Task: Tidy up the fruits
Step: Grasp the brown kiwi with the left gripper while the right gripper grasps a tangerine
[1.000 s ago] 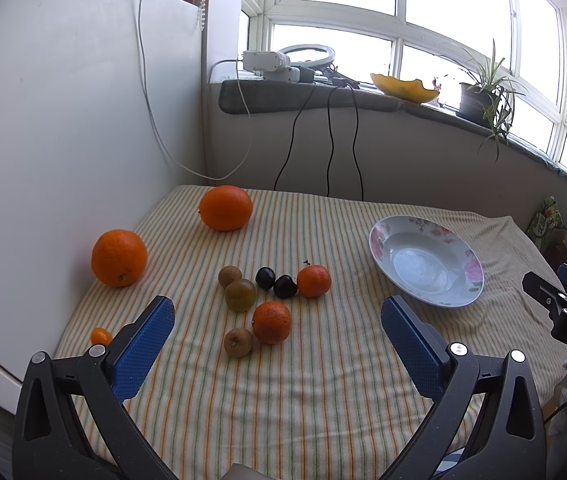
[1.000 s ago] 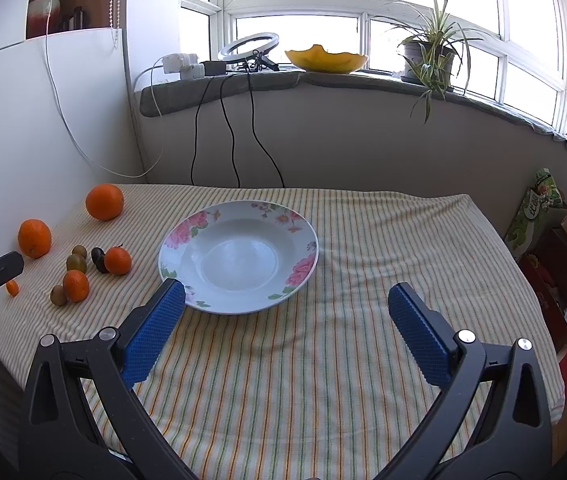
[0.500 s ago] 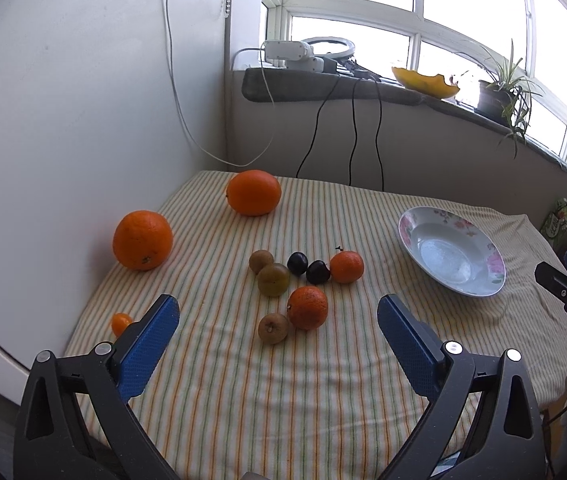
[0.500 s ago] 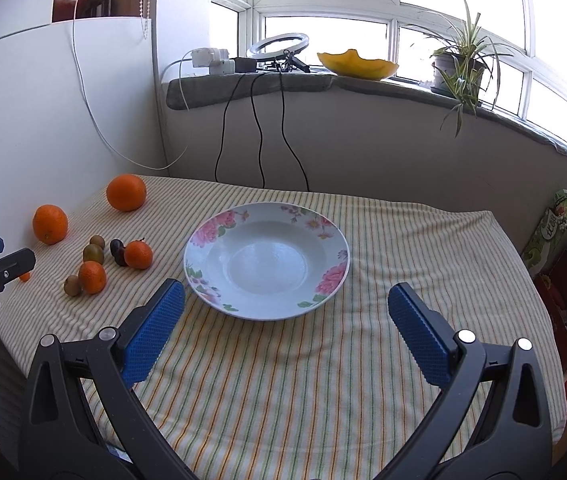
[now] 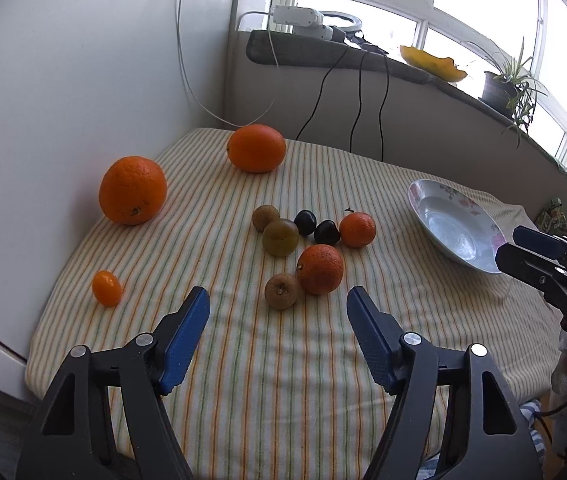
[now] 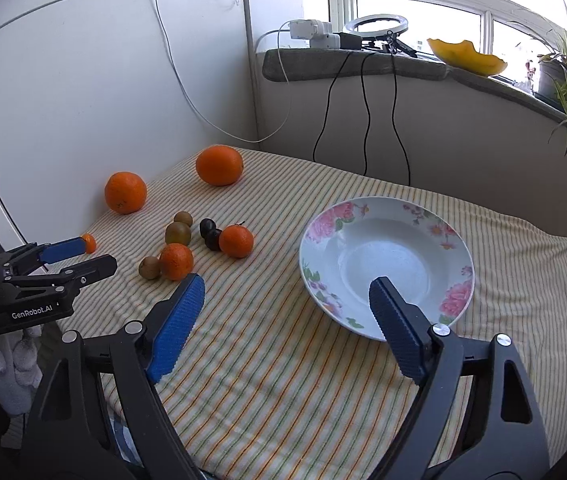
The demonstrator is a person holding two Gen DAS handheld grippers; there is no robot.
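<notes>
Fruit lies on a striped cloth: two big oranges (image 5: 133, 189) (image 5: 256, 148), two mandarins (image 5: 320, 269) (image 5: 357, 229), three brown-green fruits (image 5: 281, 290), two dark plums (image 5: 305, 222) and a tiny kumquat (image 5: 107, 288). An empty flowered plate (image 6: 387, 264) sits to the right of them. My left gripper (image 5: 278, 320) is open and empty, just short of the nearest brown fruit. My right gripper (image 6: 285, 304) is open and empty, its right finger over the plate's near rim.
A white wall panel (image 5: 63, 80) borders the table's left side. A windowsill (image 6: 363, 64) behind holds a power strip, ring light, yellow dish and a potted plant (image 6: 563, 68); cables hang down to the table's back edge.
Both grippers moved forward and left toward the fruit. The left gripper's jaws have narrowed somewhat. The fruit and plate have not moved.
</notes>
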